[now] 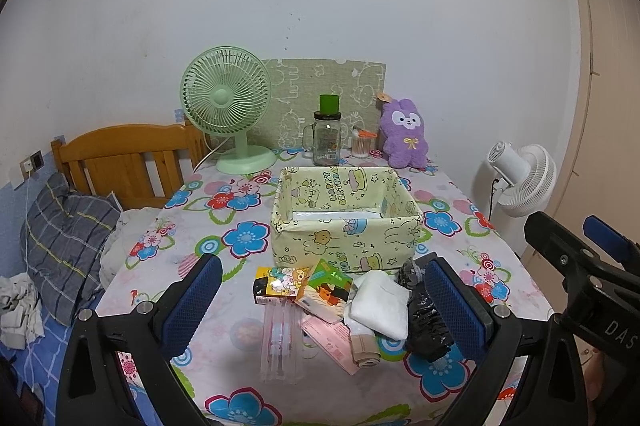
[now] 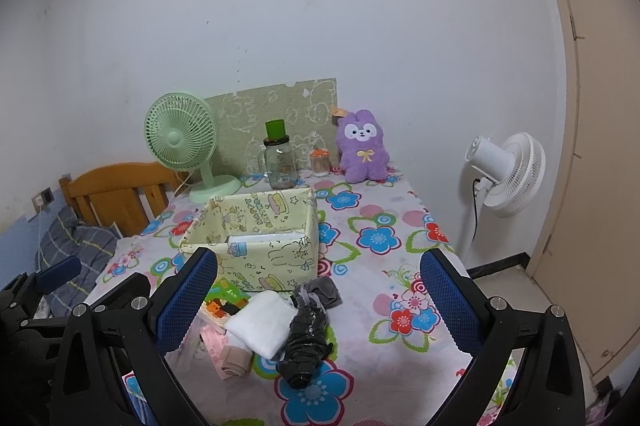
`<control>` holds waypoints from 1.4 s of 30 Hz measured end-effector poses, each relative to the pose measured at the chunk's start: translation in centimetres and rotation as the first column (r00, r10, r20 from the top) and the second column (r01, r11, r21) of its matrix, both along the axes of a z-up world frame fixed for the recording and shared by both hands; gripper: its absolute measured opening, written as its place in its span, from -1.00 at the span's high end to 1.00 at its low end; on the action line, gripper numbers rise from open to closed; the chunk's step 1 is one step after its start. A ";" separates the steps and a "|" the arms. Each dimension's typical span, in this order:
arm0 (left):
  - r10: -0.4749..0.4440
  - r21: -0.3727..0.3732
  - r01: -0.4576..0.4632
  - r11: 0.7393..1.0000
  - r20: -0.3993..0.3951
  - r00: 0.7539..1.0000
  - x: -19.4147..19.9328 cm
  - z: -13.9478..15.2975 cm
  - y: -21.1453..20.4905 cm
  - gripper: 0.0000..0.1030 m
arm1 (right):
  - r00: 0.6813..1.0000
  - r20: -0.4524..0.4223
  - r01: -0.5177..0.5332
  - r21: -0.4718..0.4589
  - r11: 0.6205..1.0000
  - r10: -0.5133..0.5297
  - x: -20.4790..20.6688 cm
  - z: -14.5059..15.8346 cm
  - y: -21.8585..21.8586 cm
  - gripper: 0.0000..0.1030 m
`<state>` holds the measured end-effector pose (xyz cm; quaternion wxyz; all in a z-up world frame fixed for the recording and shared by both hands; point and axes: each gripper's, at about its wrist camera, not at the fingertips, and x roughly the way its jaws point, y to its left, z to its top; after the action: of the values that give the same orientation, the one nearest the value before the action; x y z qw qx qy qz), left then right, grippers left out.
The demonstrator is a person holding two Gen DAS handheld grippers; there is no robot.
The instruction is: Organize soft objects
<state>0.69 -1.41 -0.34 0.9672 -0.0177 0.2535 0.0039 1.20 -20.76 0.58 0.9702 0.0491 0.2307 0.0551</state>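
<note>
Both tools, left (image 1: 324, 300) and right (image 2: 318, 302), gape wide, empty. Soft pile (image 1: 376, 302) lies lower centre, touching the fabric box (image 1: 346, 218). Your risk: pinching tablecloth (image 2: 384, 338), dragging everything.

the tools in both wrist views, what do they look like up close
Both are alike. The left tool and right tool each have two black plastic arms with silver screws, ending in fingers faced with blue mesh-textured pads. Seen from the left wrist view, the right tool's black body carries white lettering "DAS" and a blue part on top. No cables or sleeves show.
</note>
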 end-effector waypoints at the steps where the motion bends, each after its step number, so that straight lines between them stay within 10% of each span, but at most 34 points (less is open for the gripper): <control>1: 0.001 0.000 -0.001 1.000 0.001 1.000 0.0 0.0 0.0 -0.97 | 1.000 0.000 0.000 -0.001 1.000 0.000 0.0 0.0 0.0 -0.98; 42: -0.004 -0.053 0.000 0.999 -0.076 0.997 2.7 -4.8 -0.1 -0.70 | 0.998 -0.050 -0.031 0.001 1.000 0.031 2.9 -4.0 2.0 -0.90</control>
<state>3.42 -1.47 -5.11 0.9560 -0.0430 0.2902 -0.0029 4.12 -18.72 -3.42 0.9632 0.0471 0.2556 0.0687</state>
